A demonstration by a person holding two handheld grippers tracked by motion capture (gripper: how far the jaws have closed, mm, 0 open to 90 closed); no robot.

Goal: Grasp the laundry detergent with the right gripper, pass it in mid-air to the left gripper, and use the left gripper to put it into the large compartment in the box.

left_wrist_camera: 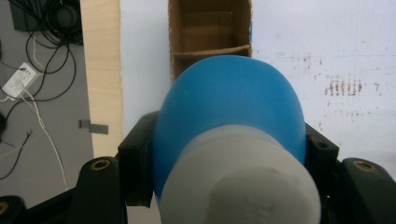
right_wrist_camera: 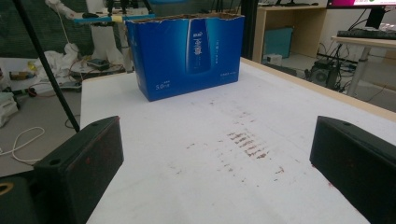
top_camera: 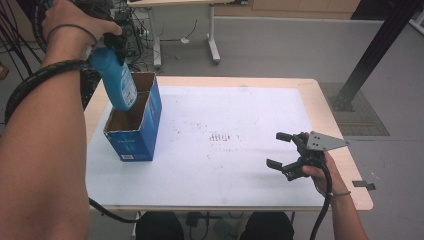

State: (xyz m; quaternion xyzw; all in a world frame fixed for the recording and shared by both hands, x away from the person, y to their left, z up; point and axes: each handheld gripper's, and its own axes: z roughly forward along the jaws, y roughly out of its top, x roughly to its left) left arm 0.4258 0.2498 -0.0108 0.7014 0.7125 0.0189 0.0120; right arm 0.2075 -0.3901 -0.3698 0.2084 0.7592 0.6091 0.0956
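Overhead, left gripper clamped around blue bottle; right gripper wide apart.

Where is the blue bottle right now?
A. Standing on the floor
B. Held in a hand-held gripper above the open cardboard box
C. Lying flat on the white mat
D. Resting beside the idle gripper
B: the left hand-held gripper clamps the blue bottle near its white cap, its base hanging over the open box.
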